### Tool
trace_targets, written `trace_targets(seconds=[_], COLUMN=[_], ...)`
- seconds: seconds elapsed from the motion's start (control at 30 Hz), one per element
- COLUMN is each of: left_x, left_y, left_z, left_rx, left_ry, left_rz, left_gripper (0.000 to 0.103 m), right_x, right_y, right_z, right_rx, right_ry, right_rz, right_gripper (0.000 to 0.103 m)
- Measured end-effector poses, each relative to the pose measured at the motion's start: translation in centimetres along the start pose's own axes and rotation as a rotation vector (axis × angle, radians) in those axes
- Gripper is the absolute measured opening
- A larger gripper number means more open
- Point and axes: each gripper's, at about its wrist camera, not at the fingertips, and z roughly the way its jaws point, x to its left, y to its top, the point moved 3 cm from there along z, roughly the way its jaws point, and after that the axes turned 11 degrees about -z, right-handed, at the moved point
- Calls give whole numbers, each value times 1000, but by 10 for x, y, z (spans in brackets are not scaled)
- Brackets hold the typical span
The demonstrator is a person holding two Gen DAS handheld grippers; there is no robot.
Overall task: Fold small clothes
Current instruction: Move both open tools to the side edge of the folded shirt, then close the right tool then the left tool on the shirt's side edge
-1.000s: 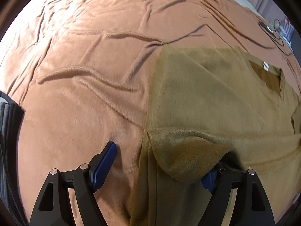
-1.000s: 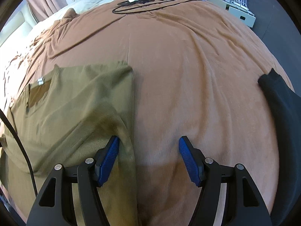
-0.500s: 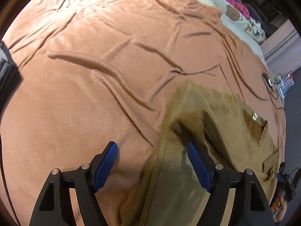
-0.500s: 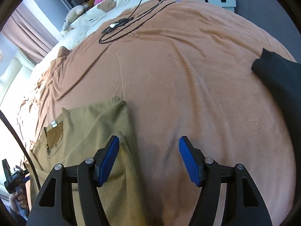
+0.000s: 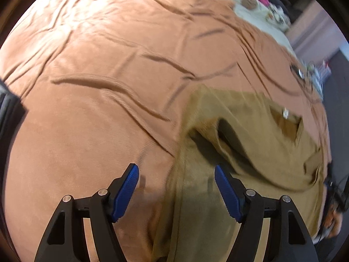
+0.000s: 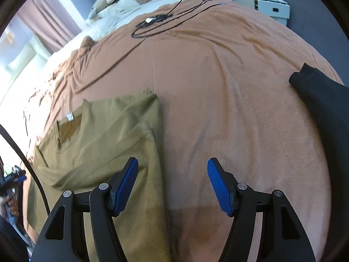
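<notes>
Tilting both grippers steeply down, we hover over the blanket; the left gripper, just narrowing, and the right gripper gape empty above the shirt, which lies flat, sleeves folded in.

The left gripper hangs above the bed, its blue-padded jaws apart with nothing pressed between them; they have just been closing a little. Under the gap runs the left edge of an olive shirt, which spreads ahead and to the right of the jaws over the rust-brown blanket. Just beyond the right jaw a fold of the shirt lies doubled over, loosely rumpled. Farther ahead on the right the neckline with its small white label shows. Left of the jaws the blanket is creased.
</notes>
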Motion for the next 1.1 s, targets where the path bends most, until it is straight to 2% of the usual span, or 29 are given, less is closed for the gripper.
trace_targets(seconds=[0.13, 0.27, 0.33, 0.43, 0.5, 0.53, 0.57, 0.63, 0.77, 0.9, 0.97, 1.1], left_x=[-16, -31, -34, -36, -35, -35, -35, -34, -31, -22, -18, -11], left_y=[-1, 6, 11, 23, 33, 37, 40, 46, 49, 49, 49, 48], left_z=[18, 37, 45, 52, 54, 55, 55, 54, 47, 31, 27, 19], left_rx=[21, 18, 14, -2, -25, -35, -47, -67, -85, -106, -112, -109], left_ry=[106, 174, 199, 194, 195, 193, 188, 179, 143, 105, 93, 76], left_rz=[97, 163, 166, 135, 111, 100, 90, 77, 55, 40, 22, -3], left_gripper=[74, 74, 74, 74, 74, 74, 73, 70, 66, 66, 63, 60], right_x=[16, 26, 25, 22, 22, 19, 19, 18, 16, 13, 13, 9], right_y=[9, 19, 26, 35, 37, 37, 35, 31, 23, 17, 17, 17], right_z=[15, 31, 41, 48, 49, 48, 47, 44, 42, 44, 45, 28], right_rx=[44, 76, 87, 67, 39, 29, 19, -7, -34, -37, -47, -105], right_ry=[-28, -56, -85, -123, -120, -98, -75, -31, 54, 50, 41, 19], right_rz=[-81, -134, -146, -139, -120, -99, -81, -59, -5, -34, -46, -35], right_gripper=[64, 64, 64, 64, 52, 39, 32, 23, 23, 23, 5, 1])
